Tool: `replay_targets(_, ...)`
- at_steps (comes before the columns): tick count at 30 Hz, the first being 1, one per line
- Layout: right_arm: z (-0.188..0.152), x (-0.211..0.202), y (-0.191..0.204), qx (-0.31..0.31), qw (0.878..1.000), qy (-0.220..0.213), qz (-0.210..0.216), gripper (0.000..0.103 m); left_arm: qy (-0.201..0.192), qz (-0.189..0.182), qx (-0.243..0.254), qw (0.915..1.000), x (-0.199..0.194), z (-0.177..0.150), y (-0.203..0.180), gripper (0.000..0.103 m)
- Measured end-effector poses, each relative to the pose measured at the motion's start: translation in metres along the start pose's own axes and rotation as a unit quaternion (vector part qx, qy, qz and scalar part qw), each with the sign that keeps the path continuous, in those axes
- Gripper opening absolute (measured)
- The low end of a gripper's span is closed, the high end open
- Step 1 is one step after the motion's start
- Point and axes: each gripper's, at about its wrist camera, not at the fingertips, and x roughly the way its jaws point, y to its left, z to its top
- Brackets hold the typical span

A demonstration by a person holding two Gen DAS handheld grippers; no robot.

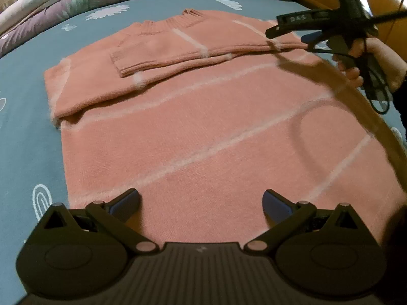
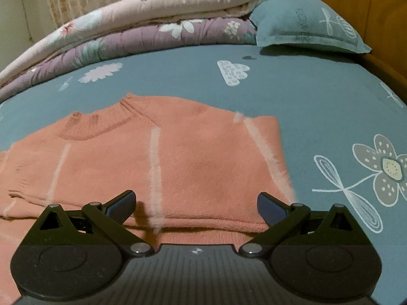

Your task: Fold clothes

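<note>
While both grippers' jaws gape empty, the sweater (image 1: 193,132) runs past the frame's right edge.

dim, warm indoor light. soft shadows fall across the pink sweater (image 1: 203,132) beneath the right gripper (image 1: 292,34). fisheye bending curves the bed sheet (image 2: 318,101) edges; corners go dark, detail slightly soft.

Right gripper (image 2: 195,203) is hovering w/ jaws wide apart over the pink sweater (image 2: 193,162), which is lying flat on the blue bedsheet (image 2: 318,106). Folded quilts (image 2: 142,25) and a pillow (image 2: 305,23) are sitting further ahead, pillow off to the right.
</note>
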Motion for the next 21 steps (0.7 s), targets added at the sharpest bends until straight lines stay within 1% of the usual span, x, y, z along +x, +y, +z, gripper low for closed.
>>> replay_targets(5, 0.000, -0.030, 0.004, -0.004, 1.000, -0.012, 0.008, 0.103, -0.018, 0.002, 0.007, 0.9998, -0.012, -0.001, -0.007, 0.102)
replay_targets(9, -0.012, -0.051, 0.007, -0.001, 1.000, -0.003, 0.019, 0.103, -0.035, 0.005, 0.008, 0.9993, -0.024, -0.005, -0.016, 0.102)
replay_targets(14, -0.037, -0.074, 0.012, -0.014, 0.999, 0.018, 0.032, 0.103, -0.044, 0.014, -0.004, 0.9989, -0.034, -0.020, -0.030, 0.102)
replay_targets(21, -0.085, -0.113, 0.018, -0.050, 0.997, 0.041, 0.047, 0.103, -0.048, 0.017, -0.003, 0.9987, -0.041, -0.041, -0.057, 0.102)
